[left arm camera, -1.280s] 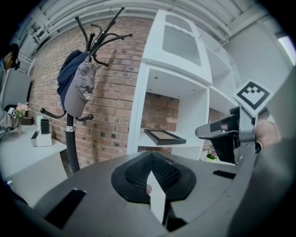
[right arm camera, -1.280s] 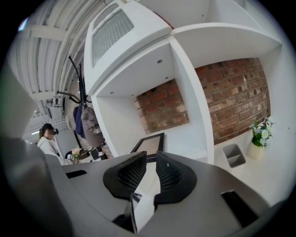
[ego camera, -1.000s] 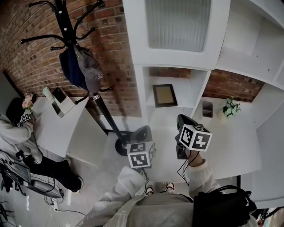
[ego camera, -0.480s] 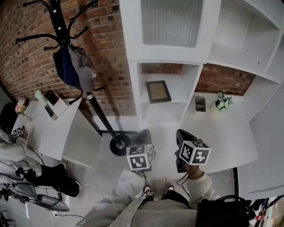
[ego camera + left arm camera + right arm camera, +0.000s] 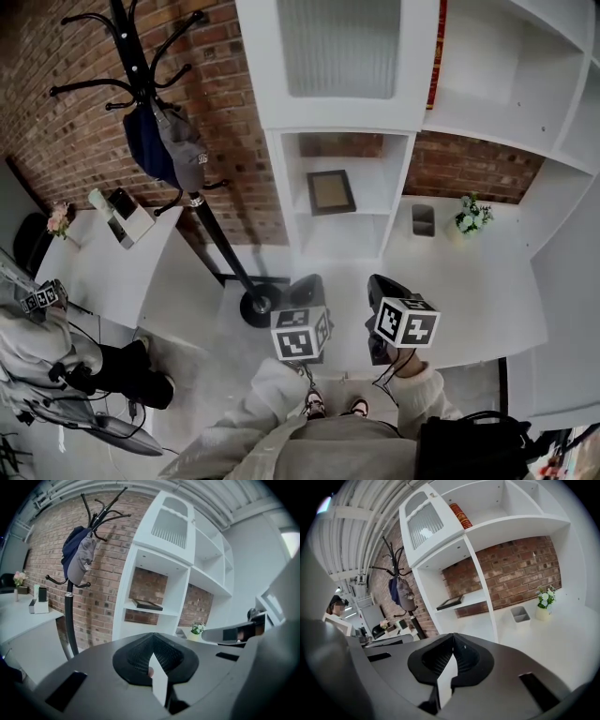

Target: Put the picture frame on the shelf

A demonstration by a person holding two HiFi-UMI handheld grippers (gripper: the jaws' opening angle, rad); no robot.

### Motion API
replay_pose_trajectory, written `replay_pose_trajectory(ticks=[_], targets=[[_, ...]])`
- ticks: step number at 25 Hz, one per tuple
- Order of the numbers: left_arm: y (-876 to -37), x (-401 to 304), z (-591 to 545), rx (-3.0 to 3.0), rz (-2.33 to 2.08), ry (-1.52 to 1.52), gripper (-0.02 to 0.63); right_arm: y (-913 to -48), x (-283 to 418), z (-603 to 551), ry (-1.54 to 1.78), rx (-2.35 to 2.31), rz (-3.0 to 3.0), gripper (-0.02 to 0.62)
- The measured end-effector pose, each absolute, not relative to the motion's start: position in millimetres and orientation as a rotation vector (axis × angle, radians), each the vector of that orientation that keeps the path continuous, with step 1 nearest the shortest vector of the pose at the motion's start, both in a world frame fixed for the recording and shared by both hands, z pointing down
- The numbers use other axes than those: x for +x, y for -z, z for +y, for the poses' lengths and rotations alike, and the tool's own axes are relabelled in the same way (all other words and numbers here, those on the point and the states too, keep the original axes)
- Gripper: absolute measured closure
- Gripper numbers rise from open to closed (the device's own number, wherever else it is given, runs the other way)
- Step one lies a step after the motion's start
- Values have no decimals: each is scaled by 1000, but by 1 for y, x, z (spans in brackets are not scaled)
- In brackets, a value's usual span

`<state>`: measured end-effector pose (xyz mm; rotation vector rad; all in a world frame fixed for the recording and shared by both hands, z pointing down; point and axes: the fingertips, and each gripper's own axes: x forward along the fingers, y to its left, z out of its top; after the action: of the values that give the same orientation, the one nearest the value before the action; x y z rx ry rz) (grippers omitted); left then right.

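the picture frame (image 5: 330,192) rests on the middle shelf (image 5: 366,209) of the white unit. the left hand-held gripper (image 5: 305,284) and the right hand-held gripper (image 5: 380,284) hang well apart from it, jaws pressed together, holding nothing.

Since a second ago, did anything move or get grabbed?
Right gripper drew back slightly from the shelf; the bystander at left moved away from the side table. Nothing grabbed or released. Picture frame still on the shelf; left gripper barely shifted; both shut, empty.
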<state>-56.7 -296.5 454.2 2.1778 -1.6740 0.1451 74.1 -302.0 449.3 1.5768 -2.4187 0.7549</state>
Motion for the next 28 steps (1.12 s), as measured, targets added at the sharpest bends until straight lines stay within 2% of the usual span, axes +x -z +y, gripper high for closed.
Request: replay_pose_trajectory(ticks=[28], targets=[[-454, -54, -293, 2176, -1712, -182, 598, -442, 75, -305, -714, 1541, -2445, 572]])
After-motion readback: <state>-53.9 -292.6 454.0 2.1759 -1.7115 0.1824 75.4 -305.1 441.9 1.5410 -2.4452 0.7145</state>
